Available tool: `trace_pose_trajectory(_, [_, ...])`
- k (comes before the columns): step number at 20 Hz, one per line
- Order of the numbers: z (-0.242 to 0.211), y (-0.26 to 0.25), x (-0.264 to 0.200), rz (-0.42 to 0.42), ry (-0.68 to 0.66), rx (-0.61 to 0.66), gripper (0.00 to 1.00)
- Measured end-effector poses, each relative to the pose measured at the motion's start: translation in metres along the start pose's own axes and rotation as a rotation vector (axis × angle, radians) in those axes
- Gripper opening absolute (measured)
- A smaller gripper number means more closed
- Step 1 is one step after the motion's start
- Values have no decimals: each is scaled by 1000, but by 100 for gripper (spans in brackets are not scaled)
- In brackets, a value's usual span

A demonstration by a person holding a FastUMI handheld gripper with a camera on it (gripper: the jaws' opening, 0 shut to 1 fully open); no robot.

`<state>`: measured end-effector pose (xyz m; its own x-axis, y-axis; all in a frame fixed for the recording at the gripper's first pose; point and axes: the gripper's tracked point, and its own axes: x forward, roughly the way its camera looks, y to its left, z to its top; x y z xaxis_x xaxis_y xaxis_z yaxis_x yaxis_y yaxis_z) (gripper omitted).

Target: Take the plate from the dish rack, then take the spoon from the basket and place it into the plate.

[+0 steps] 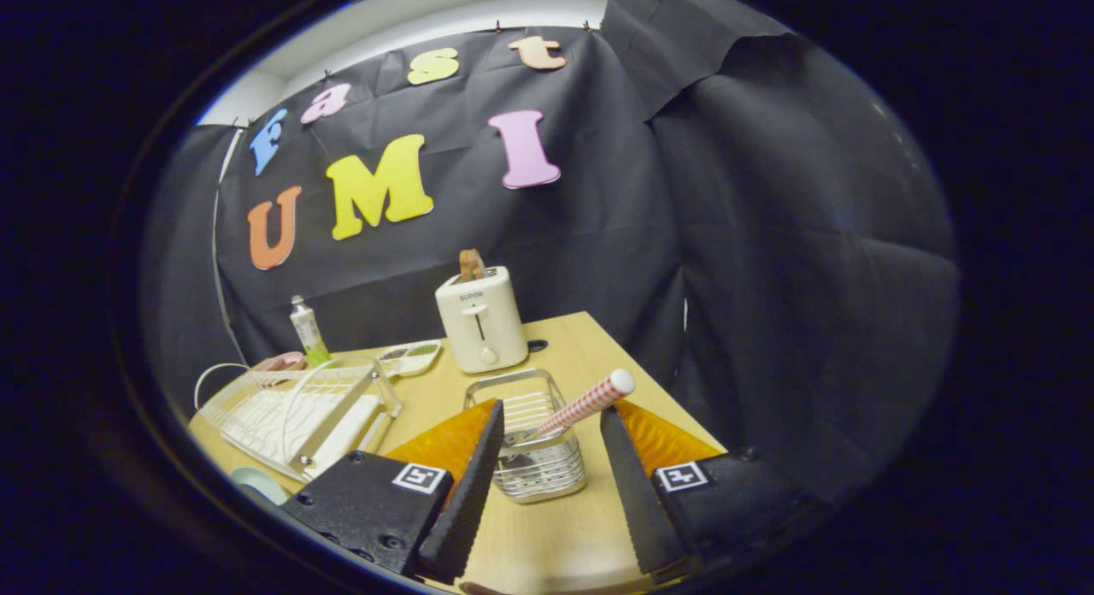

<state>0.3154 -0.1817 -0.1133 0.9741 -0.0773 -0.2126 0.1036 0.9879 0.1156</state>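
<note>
Two fingers of gripper spread wide, nothing held, flanking basket on table. Spoon leans right inside basket. Dish rack far left; plate near it. Risk: closing low pinches basket wall, tipping basket.

One gripper with two fingers, wide apart and holding nothing. One wire basket with one spoon in it. One dish rack. One toaster with one slice of bread. One tube. One small tray. One wooden table
</note>
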Motion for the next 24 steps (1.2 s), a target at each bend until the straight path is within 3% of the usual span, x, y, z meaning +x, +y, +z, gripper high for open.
trace_pose_trajectory(1, [3,-1,5,-15,-4,-4,72])
trace_pose_trajectory(3, [4,5,11,-3,-3,-7,51])
trace_pose_trajectory(4, [8,9,14,14,-13,4,33])
trace_pose_trajectory(6, [13,18,16,43,-21,11,25])
trace_pose_trajectory(12, [28,30,14,47,-60,13,16])
trace_pose_trajectory(16, [45,35,1,31,-106,-11,15])
trace_pose_trajectory(24, [124,68,-75,35,-232,-33,15])
